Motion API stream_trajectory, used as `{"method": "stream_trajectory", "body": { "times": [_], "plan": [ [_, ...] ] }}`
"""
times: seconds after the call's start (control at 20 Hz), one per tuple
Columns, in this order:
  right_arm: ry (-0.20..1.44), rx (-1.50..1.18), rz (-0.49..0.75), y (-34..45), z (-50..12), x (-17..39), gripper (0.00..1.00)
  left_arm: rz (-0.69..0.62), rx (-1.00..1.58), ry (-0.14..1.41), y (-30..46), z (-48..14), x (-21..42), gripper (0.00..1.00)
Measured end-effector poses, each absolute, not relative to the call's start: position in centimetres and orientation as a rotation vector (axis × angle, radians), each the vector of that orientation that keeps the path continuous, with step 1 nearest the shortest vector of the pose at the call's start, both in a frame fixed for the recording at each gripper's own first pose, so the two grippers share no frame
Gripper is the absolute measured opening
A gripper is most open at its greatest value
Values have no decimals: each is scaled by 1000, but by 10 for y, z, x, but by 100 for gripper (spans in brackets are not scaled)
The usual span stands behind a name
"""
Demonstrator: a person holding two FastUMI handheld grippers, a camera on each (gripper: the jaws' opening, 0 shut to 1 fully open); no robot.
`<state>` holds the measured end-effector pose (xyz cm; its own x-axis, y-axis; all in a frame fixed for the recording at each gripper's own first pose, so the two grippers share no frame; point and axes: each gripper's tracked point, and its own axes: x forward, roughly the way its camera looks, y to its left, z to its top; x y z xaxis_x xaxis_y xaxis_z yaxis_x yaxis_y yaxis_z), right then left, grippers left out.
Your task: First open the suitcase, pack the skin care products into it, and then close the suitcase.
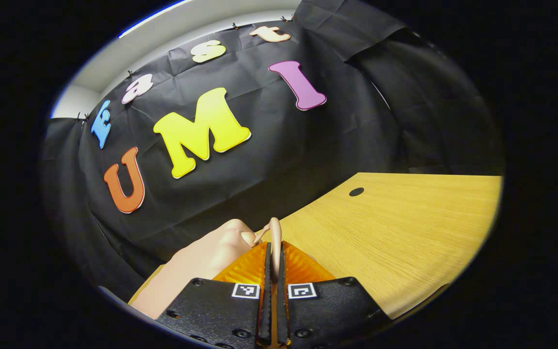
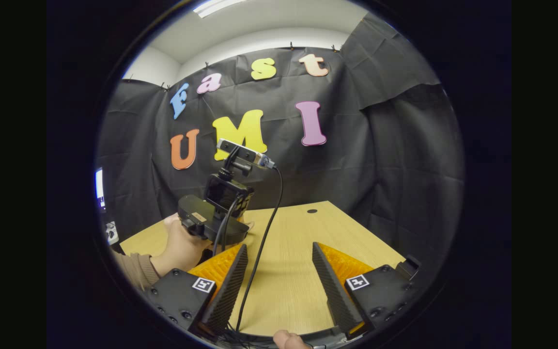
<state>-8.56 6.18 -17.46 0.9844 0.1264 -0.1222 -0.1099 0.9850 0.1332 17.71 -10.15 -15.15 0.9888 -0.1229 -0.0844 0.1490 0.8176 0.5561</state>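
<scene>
Tongs status first: my left tongs (image 1: 271,271) sit at bottom centre of the left gripper view, fingers pressed together on a thin pale pink loop (image 1: 274,231), seemingly a pull tab or strap of the rounded pale pink object (image 1: 201,264) lying lower left of them. I judge that object to be the suitcase or part of it, but I cannot confirm. Right tongs (image 2: 279,276) stand wide apart at the bottom of the right gripper view, nothing between them.

Light wooden counter (image 1: 405,232) fills the lower right of the left gripper view, bare, with a small dark round hole (image 1: 356,192) near its far edge. Skin care products: cannot place them.

In the right gripper view, a hand (image 2: 179,249) at lower left holds the other gripper; its black cable (image 2: 264,232) trails down between my right fingers.

Risks, as I judge them: the thin tab could slip from the pinch if pulled off-axis; the cable could snag my right tongs on closing.
</scene>
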Motion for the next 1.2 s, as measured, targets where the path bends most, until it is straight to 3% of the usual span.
{"method": "stream_trajectory", "body": {
  "times": [0.1, 0.35, 0.55, 0.65, 1.0, 1.2],
  "plan": [
    [133, 130, 114, 57, -177, -85, 80, -158, 624, 88, -106, -170, 178, 7],
    [128, 128, 97, 50, -173, -87, 80, -127, 637, 68, -110, -171, 176, 19],
    [92, 79, 72, 53, -159, -92, 80, -107, 566, -87, -115, -112, 153, 59],
    [73, 49, 68, 60, -149, -96, 79, -117, 508, -153, -113, -80, 136, 69],
    [-51, 77, 148, 111, -50, -112, 79, -48, 327, -177, -25, 7, 74, 92],
    [-75, 129, 256, 161, -5, -127, 80, 33, 254, -157, 55, 34, 43, 96]
  ]
}}
